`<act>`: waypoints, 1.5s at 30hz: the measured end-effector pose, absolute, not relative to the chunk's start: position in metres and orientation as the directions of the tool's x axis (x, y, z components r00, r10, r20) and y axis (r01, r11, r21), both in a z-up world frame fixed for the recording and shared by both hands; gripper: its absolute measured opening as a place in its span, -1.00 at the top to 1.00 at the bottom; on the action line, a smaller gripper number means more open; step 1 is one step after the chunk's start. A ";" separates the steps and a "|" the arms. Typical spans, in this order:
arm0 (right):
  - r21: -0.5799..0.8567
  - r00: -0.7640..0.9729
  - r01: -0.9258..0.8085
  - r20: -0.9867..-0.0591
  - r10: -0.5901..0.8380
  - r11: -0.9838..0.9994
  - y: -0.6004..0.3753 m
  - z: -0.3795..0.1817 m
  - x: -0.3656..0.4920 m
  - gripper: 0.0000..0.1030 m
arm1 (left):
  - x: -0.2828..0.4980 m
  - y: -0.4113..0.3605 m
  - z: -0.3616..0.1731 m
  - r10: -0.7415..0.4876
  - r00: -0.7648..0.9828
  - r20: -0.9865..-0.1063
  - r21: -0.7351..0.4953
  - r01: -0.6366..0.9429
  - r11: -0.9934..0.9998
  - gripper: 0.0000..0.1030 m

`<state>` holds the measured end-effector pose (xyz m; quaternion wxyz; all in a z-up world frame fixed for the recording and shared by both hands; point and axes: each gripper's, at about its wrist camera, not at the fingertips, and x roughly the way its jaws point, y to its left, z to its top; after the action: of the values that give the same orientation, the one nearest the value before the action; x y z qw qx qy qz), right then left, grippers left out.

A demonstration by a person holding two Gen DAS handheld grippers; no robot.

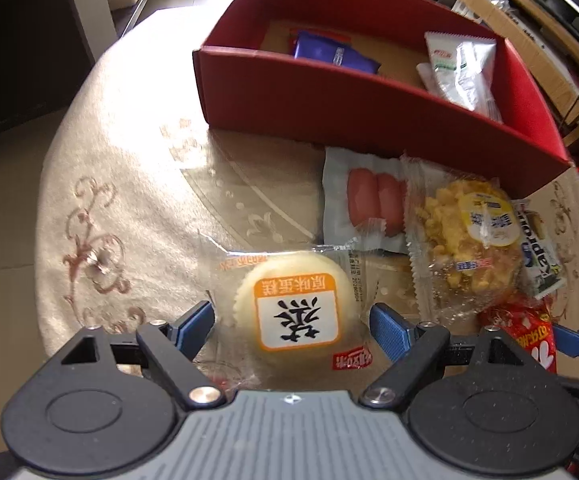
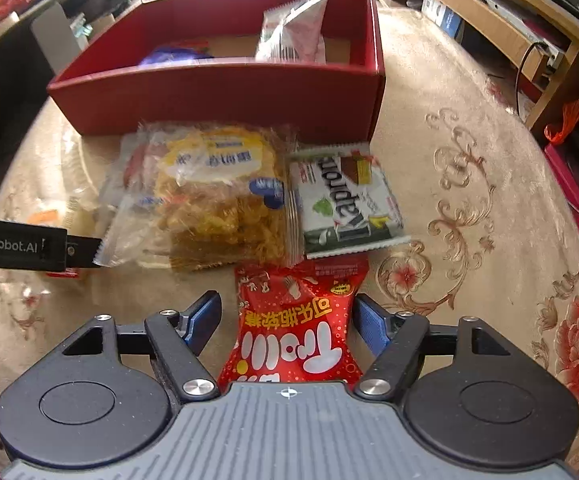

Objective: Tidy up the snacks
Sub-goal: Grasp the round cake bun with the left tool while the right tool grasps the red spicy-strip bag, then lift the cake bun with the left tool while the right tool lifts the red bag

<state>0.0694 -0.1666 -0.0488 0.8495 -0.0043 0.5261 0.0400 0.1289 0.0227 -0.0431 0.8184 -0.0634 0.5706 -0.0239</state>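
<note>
While both grippers hang low over the table, the risks come first, going from left to right. On the left, the steamed cake sits in a loose clear wrapper; if the left gripper closes only on the plastic edge, the cake will probably slip or rotate when it is lifted. In the middle, the sausage pack and the crunchy yellow snack overlap each other, so a careless lift nearby may drag them. On the right, the red gummy bag touches the wafer pack with its far end, and the wafer could be pushed away. Also the two grippers work near each other, so they may collide on the way to the red box, which stands behind the snacks and already holds a blue pack and a white-green pack.

The left gripper has its blue fingers spread wide, one on each side of the cake, and they seem not to press it. The right gripper also has its fingers wide apart around the gummy bag, close to its sides; whether they touch it is not possible to tell. Nothing is held yet.
</note>
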 end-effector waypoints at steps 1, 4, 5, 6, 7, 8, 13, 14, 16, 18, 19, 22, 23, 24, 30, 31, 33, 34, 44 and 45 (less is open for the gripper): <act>0.039 0.449 -0.078 -0.891 0.070 0.996 -0.165 -0.051 0.069 -0.68 | 0.129 0.021 -0.043 -0.107 0.353 -0.930 -0.126 -0.034 0.991 -0.57; 0.071 0.445 -0.069 -0.890 0.094 0.995 -0.165 -0.053 0.070 -0.86 | 0.128 0.019 -0.044 -0.097 0.358 -0.929 -0.113 -0.025 0.993 -0.57; 0.091 0.439 -0.069 -0.892 0.112 0.993 -0.165 -0.054 0.071 -1.00 | 0.128 0.019 -0.043 -0.095 0.360 -0.928 -0.112 -0.026 0.993 -0.56; 0.112 0.423 -0.066 -0.897 0.130 0.991 -0.167 -0.056 0.074 -1.00 | 0.128 0.019 -0.043 -0.094 0.361 -0.928 -0.110 -0.023 0.994 -0.56; 0.122 0.423 -0.055 -0.896 0.134 0.991 -0.168 -0.055 0.075 -1.00 | 0.127 0.018 -0.043 -0.093 0.363 -0.927 -0.108 -0.020 0.994 -0.56; 0.136 0.422 -0.042 -0.895 0.141 0.990 -0.170 -0.054 0.076 -1.00 | 0.127 0.019 -0.042 -0.094 0.366 -0.926 -0.108 -0.018 0.994 -0.55; -0.006 0.441 -0.053 -0.897 0.018 0.999 -0.165 -0.049 0.069 -0.29 | 0.123 0.018 -0.038 -0.093 0.373 -0.923 -0.102 -0.006 0.995 -0.41; -0.032 0.449 -0.068 -0.894 0.002 0.997 -0.163 -0.048 0.064 -0.21 | 0.122 0.018 -0.037 -0.092 0.373 -0.923 -0.099 0.001 0.995 -0.39; -0.034 0.452 -0.086 -0.892 0.009 0.996 -0.162 -0.047 0.057 -0.17 | 0.117 0.016 -0.036 -0.090 0.368 -0.925 -0.089 0.020 0.996 -0.36; -0.016 0.441 -0.100 -0.897 0.030 0.995 -0.161 -0.046 0.048 -0.14 | 0.108 0.015 -0.033 -0.098 0.358 -0.929 -0.088 0.044 0.995 -0.33; -0.006 0.439 -0.104 -0.898 0.041 0.995 -0.160 -0.044 0.042 -0.13 | 0.103 0.015 -0.033 -0.106 0.351 -0.930 -0.091 0.060 0.994 -0.33; 0.011 0.432 -0.128 -0.900 0.066 0.992 -0.151 -0.040 0.023 -0.13 | 0.086 0.010 -0.034 -0.127 0.323 -0.938 -0.095 0.114 0.989 -0.33; 0.016 0.428 -0.136 -0.901 0.074 0.991 -0.147 -0.038 0.015 -0.13 | 0.079 0.009 -0.034 -0.128 0.321 -0.938 -0.090 0.131 0.987 -0.34; 0.022 0.424 -0.147 -0.902 0.083 0.989 -0.144 -0.038 0.009 -0.14 | 0.073 0.006 -0.034 -0.127 0.319 -0.939 -0.083 0.148 0.985 -0.34; 0.008 0.392 -0.174 -0.917 0.077 0.985 -0.138 -0.043 0.004 -0.37 | 0.064 0.002 -0.035 -0.114 0.323 -0.939 -0.063 0.165 0.984 -0.49; 0.009 0.389 -0.180 -0.918 0.079 0.984 -0.138 -0.042 0.005 -0.45 | 0.065 0.002 -0.035 -0.115 0.325 -0.939 -0.066 0.158 0.985 -0.51; 0.017 0.392 -0.180 -0.916 0.088 0.983 -0.139 -0.041 0.006 -0.57 | 0.070 0.002 -0.037 -0.112 0.326 -0.939 -0.068 0.144 0.987 -0.54; 0.020 0.393 -0.185 -0.915 0.092 0.983 -0.139 -0.041 0.007 -0.57 | 0.072 0.002 -0.038 -0.114 0.326 -0.939 -0.074 0.134 0.988 -0.54; -0.020 0.397 -0.194 -0.916 0.060 0.981 -0.138 -0.046 0.010 -0.40 | 0.085 -0.001 -0.041 -0.125 0.330 -0.935 -0.095 0.107 0.990 -0.68; -0.019 0.398 -0.195 -0.915 0.061 0.981 -0.138 -0.045 0.009 -0.28 | 0.085 -0.002 -0.042 -0.126 0.328 -0.936 -0.094 0.112 0.989 -0.70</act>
<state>0.0094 -0.1381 -0.0452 0.8338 -0.0613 0.5433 0.0768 0.0855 -0.0024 -0.0420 0.8147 -0.0063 0.5752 -0.0730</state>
